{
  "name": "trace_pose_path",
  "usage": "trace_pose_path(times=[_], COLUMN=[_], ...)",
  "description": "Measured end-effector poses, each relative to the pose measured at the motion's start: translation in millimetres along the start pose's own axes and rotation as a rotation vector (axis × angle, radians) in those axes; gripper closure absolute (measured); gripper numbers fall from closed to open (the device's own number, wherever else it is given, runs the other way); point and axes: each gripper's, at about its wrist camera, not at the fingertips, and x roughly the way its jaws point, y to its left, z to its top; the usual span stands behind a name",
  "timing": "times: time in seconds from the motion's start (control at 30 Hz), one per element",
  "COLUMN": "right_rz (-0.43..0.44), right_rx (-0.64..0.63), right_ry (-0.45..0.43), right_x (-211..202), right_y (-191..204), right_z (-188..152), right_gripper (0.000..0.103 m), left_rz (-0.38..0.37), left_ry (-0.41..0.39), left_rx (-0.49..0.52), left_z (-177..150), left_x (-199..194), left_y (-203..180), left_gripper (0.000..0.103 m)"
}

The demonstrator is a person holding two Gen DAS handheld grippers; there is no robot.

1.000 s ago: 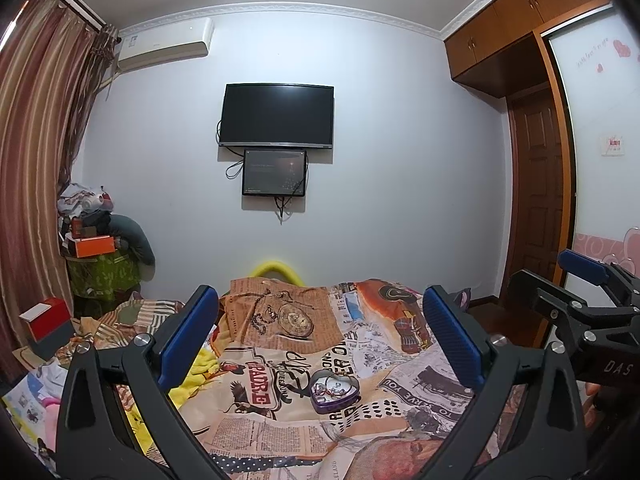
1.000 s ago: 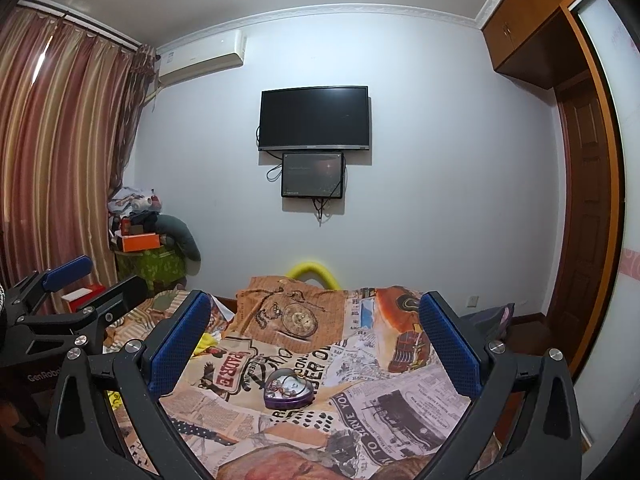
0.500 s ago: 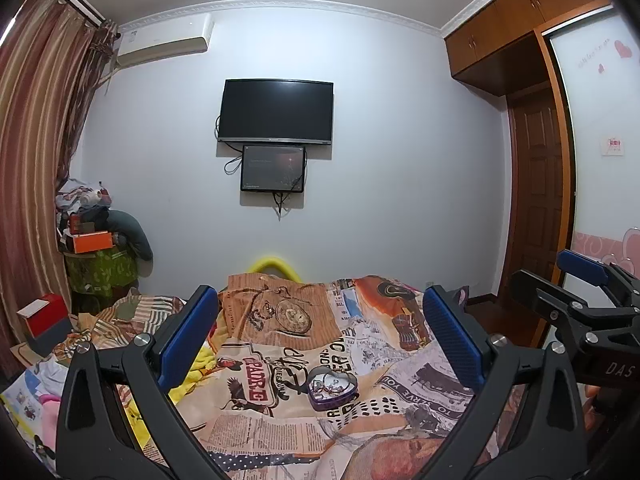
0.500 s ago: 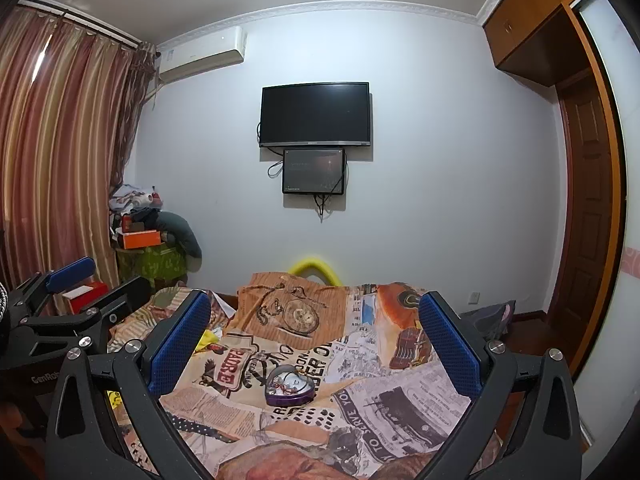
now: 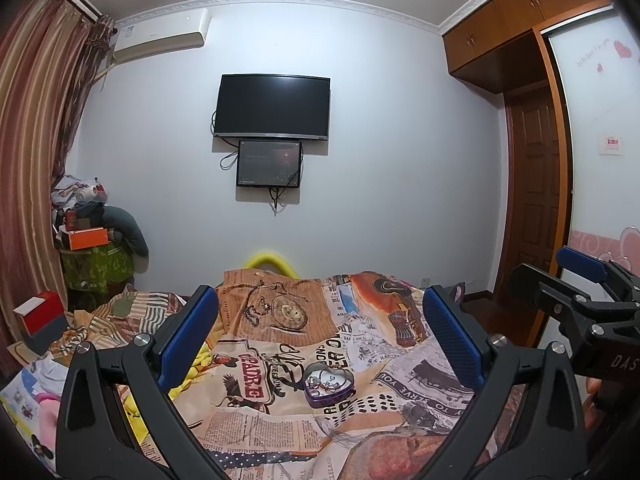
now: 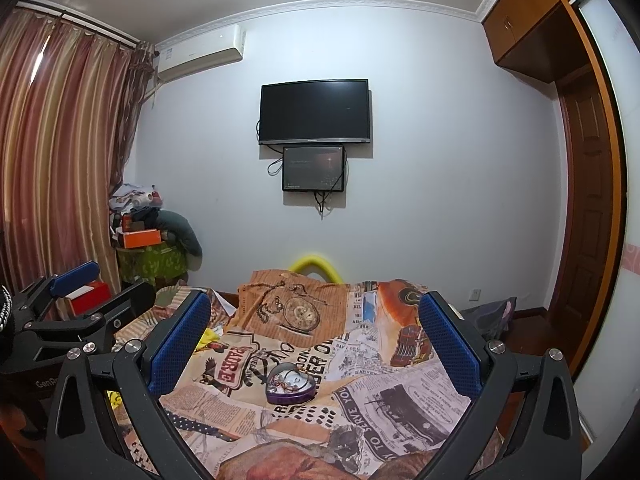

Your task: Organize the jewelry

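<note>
A purple heart-shaped tin (image 5: 329,385) with tangled jewelry inside lies open on the patterned bed cover (image 5: 280,412). It also shows in the right wrist view (image 6: 289,384). My left gripper (image 5: 320,336) is open and empty, held above the bed short of the tin. My right gripper (image 6: 314,340) is open and empty, also short of the tin. The right gripper shows at the right edge of the left wrist view (image 5: 580,280); the left gripper shows at the left edge of the right wrist view (image 6: 76,292).
A TV (image 5: 273,106) hangs on the far wall. A cluttered green stand (image 5: 94,264) is at the left by the curtains. A red box (image 5: 38,314) lies left of the bed. A wooden door (image 5: 534,200) is at the right.
Both views have tilted down a little and the tin sits slightly higher in frame. Both grippers stay open.
</note>
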Motion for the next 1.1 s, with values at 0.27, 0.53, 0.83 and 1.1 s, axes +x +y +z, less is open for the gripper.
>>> trace_pose_path(times=[0.27,0.53,0.83,1.1], right_rz=[-0.003,-0.004,-0.005,-0.011], right_rx=[0.005,0.006,0.010,0.010], right_ry=[-0.001,-0.002,-0.002,-0.002], right_x=[0.1,0.2,1.0,-0.4], right_y=[-0.2,-0.5,-0.8,0.1], right_z=[-0.3,-0.3,-0.2,-0.6], right_gripper=[0.000,0.000,0.000,0.000], left_rz=[-0.007,-0.026,-0.044,-0.040], left_ry=[-0.007,-0.004,-0.002,-0.001], left_rx=[-0.011,-0.015,-0.003,-0.010], left_z=[1.2,1.3,1.0,0.4], left_x=[-1.5,-0.5,-0.9,-1.3], left_y=[1.4,1.5,-1.4,-1.1], left_gripper=[0.001,0.000,0.001,0.001])
